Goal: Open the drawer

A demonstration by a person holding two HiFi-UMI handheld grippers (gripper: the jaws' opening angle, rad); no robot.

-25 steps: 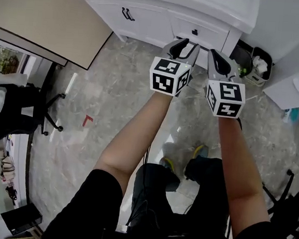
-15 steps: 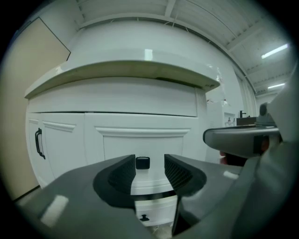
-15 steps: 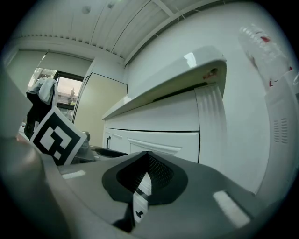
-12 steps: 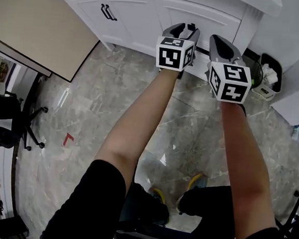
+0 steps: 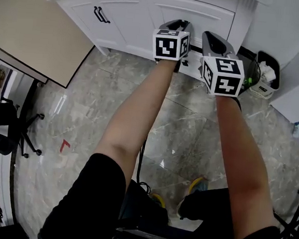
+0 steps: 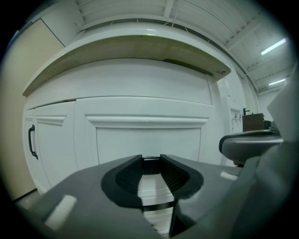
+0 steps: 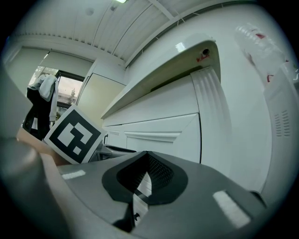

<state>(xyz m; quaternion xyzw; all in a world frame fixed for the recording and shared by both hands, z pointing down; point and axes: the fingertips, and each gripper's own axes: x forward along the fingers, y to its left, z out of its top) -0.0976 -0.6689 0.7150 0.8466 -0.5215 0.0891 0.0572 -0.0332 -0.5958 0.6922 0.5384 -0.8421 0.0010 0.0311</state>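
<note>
At the foot of the white cabinet [image 5: 128, 16] | drawer [image 6: 149, 140] closed, right of the cupboard door [image 6: 49, 149] | left gripper [image 6: 150, 161] at drawer front, jaws pinching its small dark knob [image 6: 150, 158] | right gripper [image 7: 146, 158] just beside, jaws pressed together, empty.

Drawer [image 5: 200, 14]: white and upright, in the top row of the white cabinet [image 5: 124, 20], directly beneath its overhanging top. Its panel [image 6: 147, 139] carries a raised rectangular moulding and lies flush with the surrounding frame, i.e. shut. Drawer handle [image 6: 151, 166]: small and dark, set low at the middle of the panel. It sits between the tips of my left gripper [image 6: 151, 161], whose jaws bear on it from either side. In the head view the handle is hidden.
</note>
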